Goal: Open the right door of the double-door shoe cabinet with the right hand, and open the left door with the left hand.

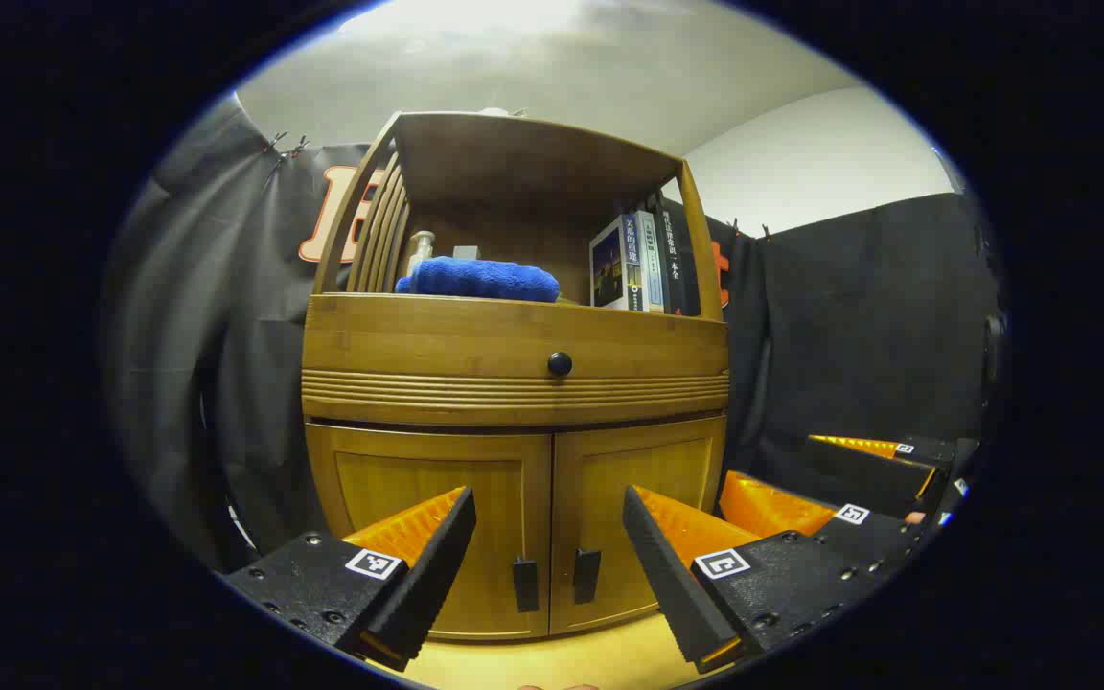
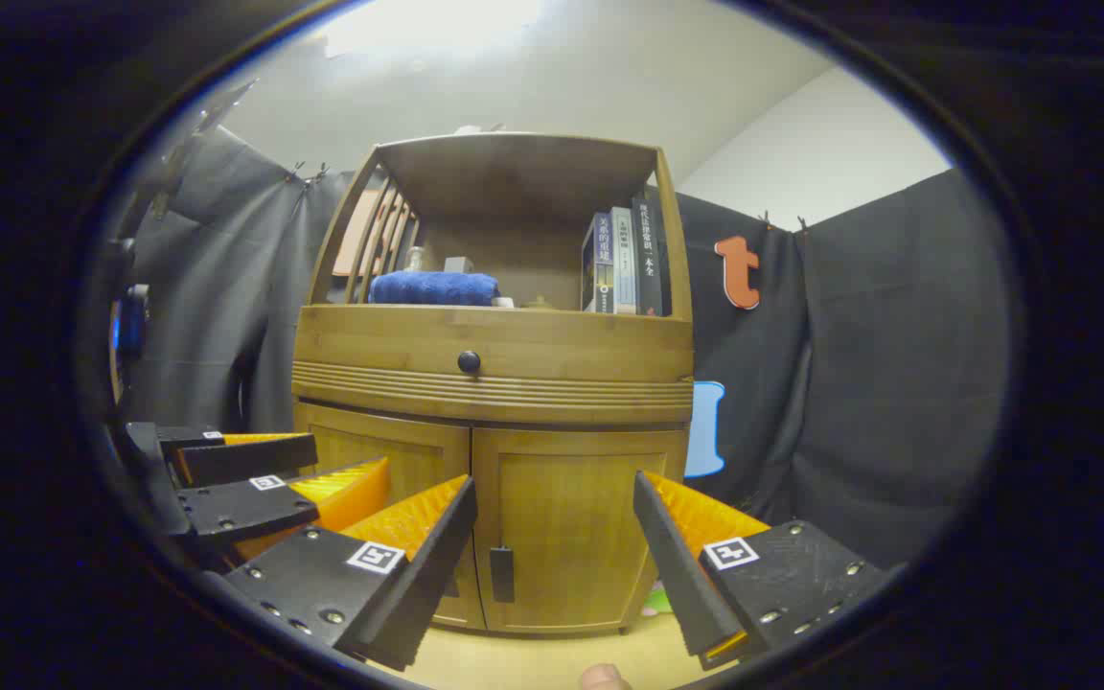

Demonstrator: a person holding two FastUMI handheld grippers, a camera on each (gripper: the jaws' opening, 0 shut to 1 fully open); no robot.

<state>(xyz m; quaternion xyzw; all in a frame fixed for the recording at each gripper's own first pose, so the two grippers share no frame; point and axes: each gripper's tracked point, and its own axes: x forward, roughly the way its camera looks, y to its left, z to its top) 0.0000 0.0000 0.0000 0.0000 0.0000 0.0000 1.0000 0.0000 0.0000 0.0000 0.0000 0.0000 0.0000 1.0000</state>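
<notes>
- In the left gripper view I see my left claw (image 1: 549,522) spread wide, gripping nothing, held short of the shoe cabinet (image 1: 514,379).
- Left door (image 1: 437,527) is closed; its handle (image 1: 525,585) sits beside the centre seam.
- Right door (image 1: 638,517) is closed; its handle (image 1: 586,575) is just across the seam.
- In the right gripper view my right claw (image 2: 555,513) is spread wide, empty, facing the right door (image 2: 576,527).
- Books (image 2: 624,264) and a blue towel (image 2: 432,287) rest on the upper shelf.
</notes>
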